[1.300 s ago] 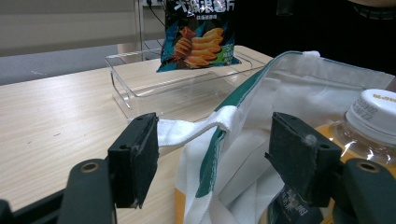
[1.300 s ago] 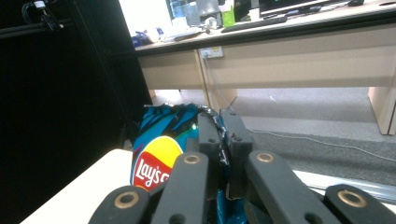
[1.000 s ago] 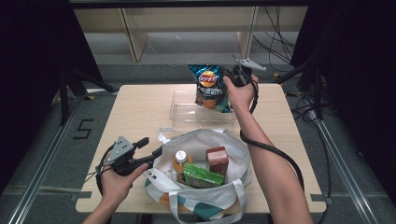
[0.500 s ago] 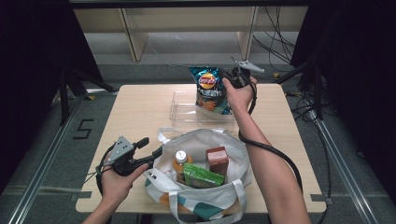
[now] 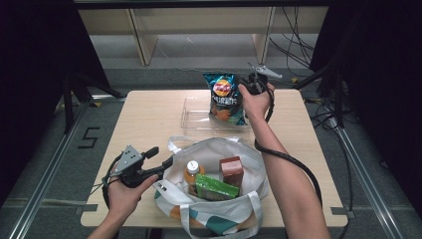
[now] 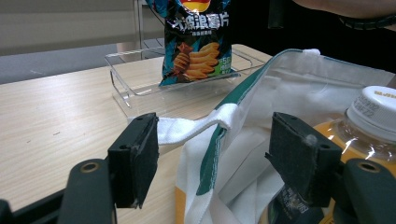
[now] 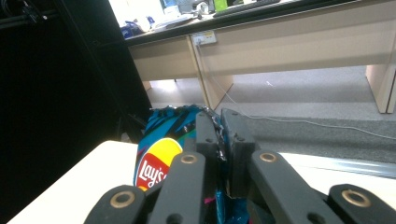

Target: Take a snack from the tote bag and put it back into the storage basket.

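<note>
right claw (image 5: pixel 249 84): clamped shut on top seam of Lay's chip bag (image 5: pixel 225 98); right claw view shows crimped edge pinched flat between the pads (image 7: pixel 233 154), so bag hangs upright by its seal and the chips are spared the squeeze
chip bag location: over clear acrylic tray (image 5: pixel 194 119) toward far edge of surface (image 5: pixel 144 114), lower end down inside tray; resting on tray floor or just above, cannot tell
left claw (image 5: pixel 159 157): open, jaws spread either side of white tote handle strap (image 6: pixel 187 129), gripping nothing; at left rim of tote bag (image 5: pixel 214 211) near front edge of surface
why left there: likely set to catch the strap or steady the rim, keeping bag mouth spread
tote contents: orange drink bottle with white cap (image 5: pixel 192 172), brown carton (image 5: pixel 232 170), green packet (image 5: pixel 215 188), all standing or leaning inside, tops exposed for easy picking
step judged: unpacking tote into tray, chips being set down first
risk: bag tall and light, may tip over against tray wall once released
</note>
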Available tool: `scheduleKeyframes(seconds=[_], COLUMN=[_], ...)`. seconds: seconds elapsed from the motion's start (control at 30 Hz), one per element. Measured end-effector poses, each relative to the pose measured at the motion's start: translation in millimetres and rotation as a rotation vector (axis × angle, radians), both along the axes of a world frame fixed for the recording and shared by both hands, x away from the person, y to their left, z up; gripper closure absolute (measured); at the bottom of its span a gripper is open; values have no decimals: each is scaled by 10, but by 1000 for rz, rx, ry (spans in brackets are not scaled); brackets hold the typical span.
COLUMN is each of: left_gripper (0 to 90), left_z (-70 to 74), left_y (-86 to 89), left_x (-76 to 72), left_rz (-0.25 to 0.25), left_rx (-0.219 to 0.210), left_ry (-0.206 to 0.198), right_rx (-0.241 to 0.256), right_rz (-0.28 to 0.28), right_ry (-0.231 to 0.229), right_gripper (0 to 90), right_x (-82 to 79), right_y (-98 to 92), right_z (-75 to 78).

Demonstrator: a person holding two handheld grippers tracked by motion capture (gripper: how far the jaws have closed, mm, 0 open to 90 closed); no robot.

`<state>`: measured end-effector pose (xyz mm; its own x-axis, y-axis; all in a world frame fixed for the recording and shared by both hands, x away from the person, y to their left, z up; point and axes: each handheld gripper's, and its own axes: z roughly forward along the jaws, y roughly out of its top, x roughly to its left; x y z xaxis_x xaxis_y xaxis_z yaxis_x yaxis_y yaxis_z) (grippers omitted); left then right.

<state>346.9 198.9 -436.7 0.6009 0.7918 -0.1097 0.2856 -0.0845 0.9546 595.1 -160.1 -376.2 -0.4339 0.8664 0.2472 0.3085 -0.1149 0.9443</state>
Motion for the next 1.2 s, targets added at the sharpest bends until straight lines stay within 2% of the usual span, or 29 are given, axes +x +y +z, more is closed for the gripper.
scheduleKeyframes(seconds=[0.03,0.07,0.1,0.13,0.27,0.33,0.37,0.4,0.47,0.77,0.83,0.9,1.0,1.07,1.13,1.17,1.2], left_gripper=[326,326,326,326,326,326,326,326,326,326,326,326,326,326,326,326,326], left_z=[-1,-1,0,2,-1,1,2,3,3,4,3,1,1,3,3,3,3], left_y=[-1,-1,-3,-6,-1,1,0,0,0,-2,1,0,-1,-4,-5,-5,-6], left_x=[1,1,1,-1,1,-2,-3,-4,-5,-6,-4,-4,-4,-6,-6,-6,-6], left_rz=[-1,-1,-2,-2,-3,1,1,1,2,2,1,0,-1,-1,-2,-2,-3], left_rx=[3,3,2,1,4,6,5,5,4,3,4,4,7,5,8,8,8], left_ry=[0,0,-1,-3,0,2,2,1,1,1,2,3,3,1,0,0,0], right_rx=[37,37,13,15,21,-2,19,2,19,-27,-40,-46,-90,-94,-101,-111,-111], right_rz=[-13,-13,-14,-19,-22,-22,-30,-24,-37,-54,-53,-56,-52,-67,-73,-59,-59], right_ry=[29,29,28,42,34,24,43,26,45,45,42,66,38,38,45,26,26], right_gripper=[866,866,864,857,849,847,847,845,843,817,793,752,665,603,570,560,560], right_x=[-22,-22,-12,-15,2,14,3,17,13,26,33,26,51,50,49,54,54], right_y=[17,17,-6,-16,-53,-80,-73,-103,-108,-141,-153,-154,-196,-204,-218,-234,-234], right_z=[1,1,-1,-8,-16,-20,-19,-25,-9,-13,-13,-5,-32,-40,-34,-32,-32])
